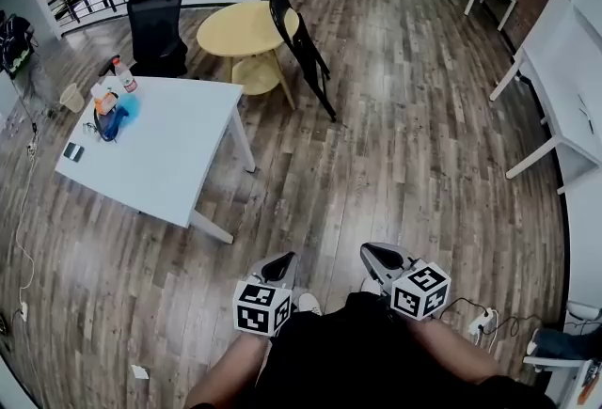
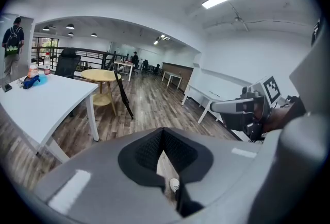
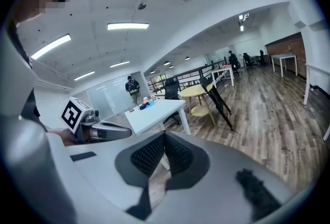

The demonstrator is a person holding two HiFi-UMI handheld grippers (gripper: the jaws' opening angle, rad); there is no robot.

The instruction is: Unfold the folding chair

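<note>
I read the left gripper [image 2: 163, 138] in its own view. Its two ribbed black pads [image 2: 147, 150] were pressed together at the tips, with nothing between them. The right gripper [image 3: 165, 140] gave the same reading in its own view: pads [image 3: 180, 155] closed on each other, empty.

In the head view both grippers sat side by side at the bottom centre of the frame. My arms and dark clothing filled the lower edge behind them. Their jaw tips were too small there to judge.

The folding chair [image 1: 299, 45] stood well apart from both grippers, in the upper middle of the head view. It was black, folded flat and leaning against the round yellow table [image 1: 243, 26], with its feet on the wooden floor [image 1: 404, 144].

A white table [image 1: 165, 163] occupied the left of centre. On its far corner were a bottle [image 1: 123, 74] and a blue item [image 1: 113, 120] whose shape I could not make out. A black office chair [image 1: 155, 22] stood behind it, with its base partly hidden.
</note>
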